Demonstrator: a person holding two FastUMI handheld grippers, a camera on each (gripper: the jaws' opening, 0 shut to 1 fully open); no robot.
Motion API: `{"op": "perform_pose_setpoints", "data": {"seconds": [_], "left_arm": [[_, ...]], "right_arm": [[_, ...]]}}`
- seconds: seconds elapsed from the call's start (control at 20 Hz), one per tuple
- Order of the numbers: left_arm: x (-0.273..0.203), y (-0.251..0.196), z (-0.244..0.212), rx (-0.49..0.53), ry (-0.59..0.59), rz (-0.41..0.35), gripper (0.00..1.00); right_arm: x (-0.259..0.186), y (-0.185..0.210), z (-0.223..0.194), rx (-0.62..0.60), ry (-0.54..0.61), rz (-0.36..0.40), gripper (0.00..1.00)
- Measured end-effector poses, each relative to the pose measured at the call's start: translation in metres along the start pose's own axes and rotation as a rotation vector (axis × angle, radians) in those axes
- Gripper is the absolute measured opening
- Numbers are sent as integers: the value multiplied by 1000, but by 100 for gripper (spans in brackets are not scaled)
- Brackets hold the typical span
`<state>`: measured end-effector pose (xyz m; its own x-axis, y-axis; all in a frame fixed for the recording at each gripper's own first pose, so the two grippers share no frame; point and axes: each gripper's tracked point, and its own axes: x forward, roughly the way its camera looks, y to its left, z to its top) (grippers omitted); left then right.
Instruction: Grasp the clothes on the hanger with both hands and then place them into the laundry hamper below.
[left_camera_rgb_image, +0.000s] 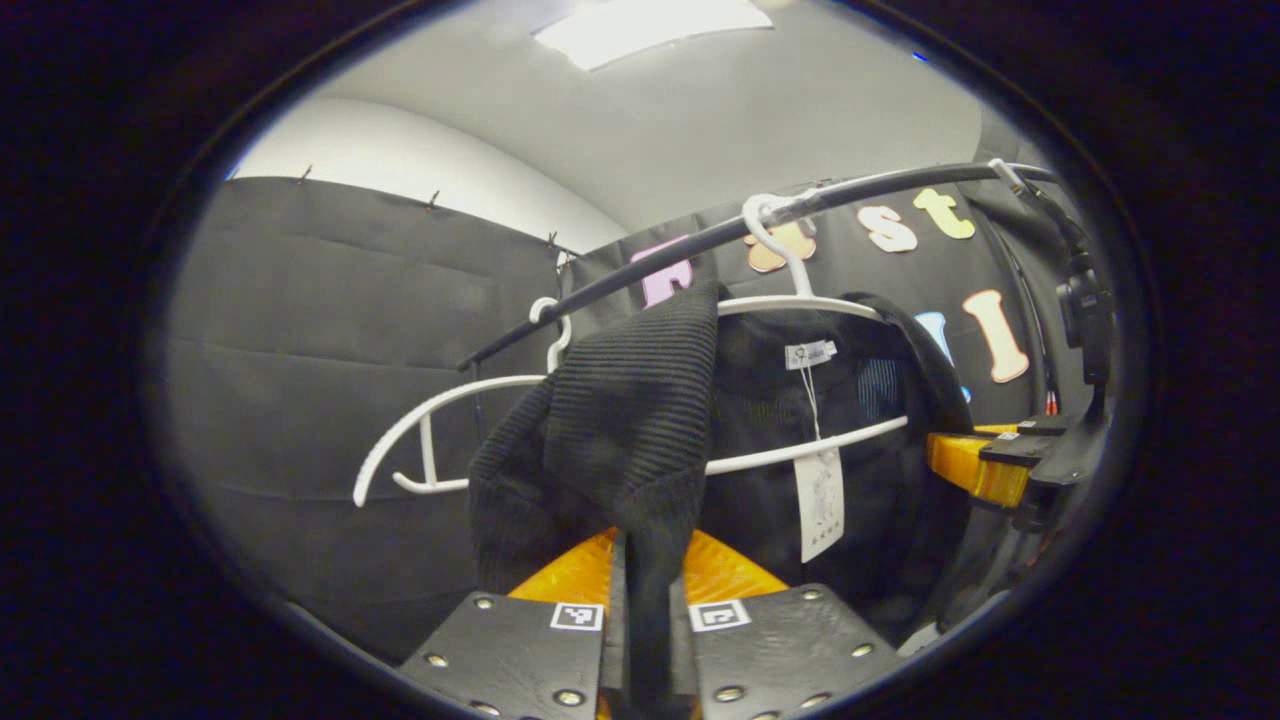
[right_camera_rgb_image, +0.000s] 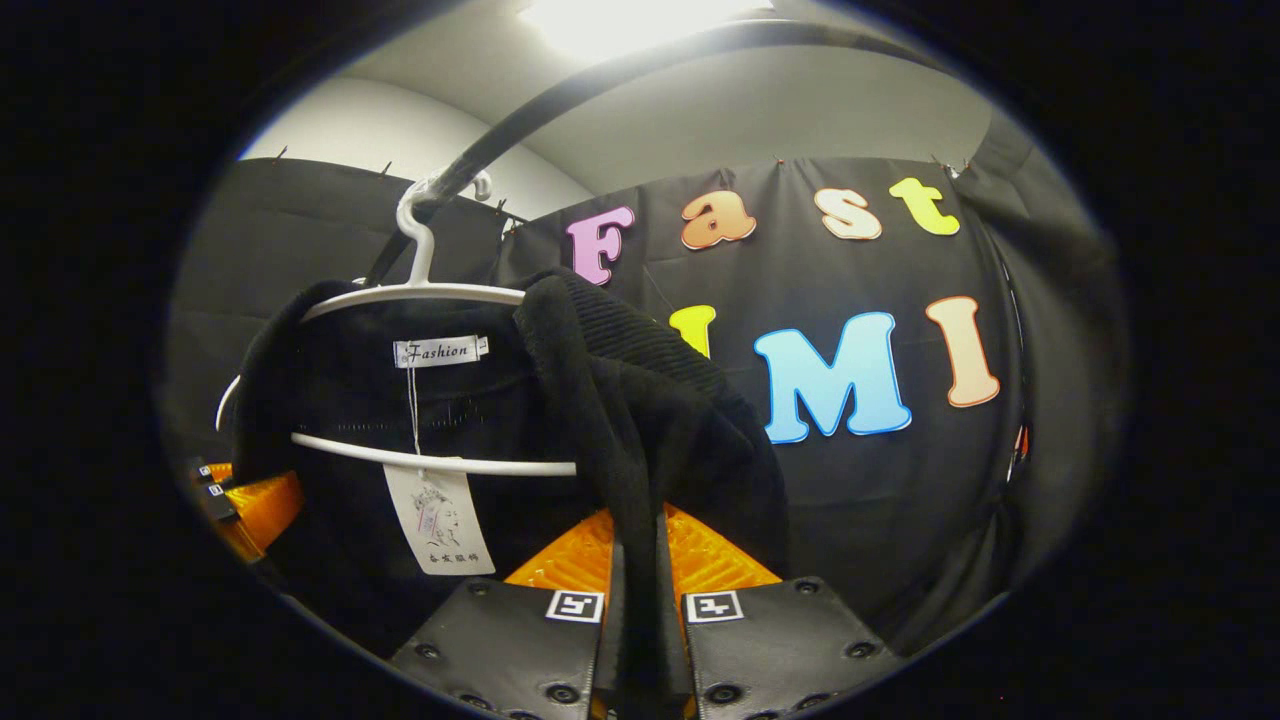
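A black ribbed knit garment (left_camera_rgb_image: 610, 420) hangs on a white hanger (left_camera_rgb_image: 800, 300) from a dark rail (left_camera_rgb_image: 700, 240). In the left gripper view my left gripper (left_camera_rgb_image: 648, 590) is shut on a fold of its shoulder, the cloth pinched between both fingers. The right gripper (left_camera_rgb_image: 985, 465) shows at the far right of that view, at the garment's other side. In the right gripper view my right gripper (right_camera_rgb_image: 640, 575) is shut on a fold of the same black garment (right_camera_rgb_image: 600, 400), which still hangs over the white hanger (right_camera_rgb_image: 420, 290). The left gripper (right_camera_rgb_image: 250, 505) appears at the lower left there.
A second, bare white hanger (left_camera_rgb_image: 430, 430) hangs on the rail to the left of the garment. White paper tags (right_camera_rgb_image: 440, 520) dangle from the collar label. Black cloth walls close in behind, with a ceiling light (left_camera_rgb_image: 650, 25) above.
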<state>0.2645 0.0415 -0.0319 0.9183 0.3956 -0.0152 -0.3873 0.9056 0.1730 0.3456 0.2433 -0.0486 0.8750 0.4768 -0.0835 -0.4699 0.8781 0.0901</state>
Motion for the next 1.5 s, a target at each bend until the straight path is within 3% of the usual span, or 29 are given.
{"op": "perform_pose_setpoints", "data": {"seconds": [0.05, 0.25, 0.45, 0.9, 1.3, 1.5], "left_arm": [[-4, -3, 2, -7, -2, -29, 14], [-21, 23, 19, 34, -44, 0, 0], [-35, 42, 48, 93, -109, 39, 0], [-34, 89, 111, 123, -242, 116, 0], [-9, 103, 127, 139, -266, 61, 0], [8, 106, 124, 128, -254, 16, 0]], "right_arm": [[6, -4, 0, -8, -23, -5, 2], [-9, -13, 14, -20, -55, -48, 2], [-11, -39, 34, -12, -119, -111, 2], [-3, -84, 71, -26, -232, -215, 2], [13, -99, 82, -57, -260, -214, 1], [28, -104, 77, 11, -236, -194, 2]]}}
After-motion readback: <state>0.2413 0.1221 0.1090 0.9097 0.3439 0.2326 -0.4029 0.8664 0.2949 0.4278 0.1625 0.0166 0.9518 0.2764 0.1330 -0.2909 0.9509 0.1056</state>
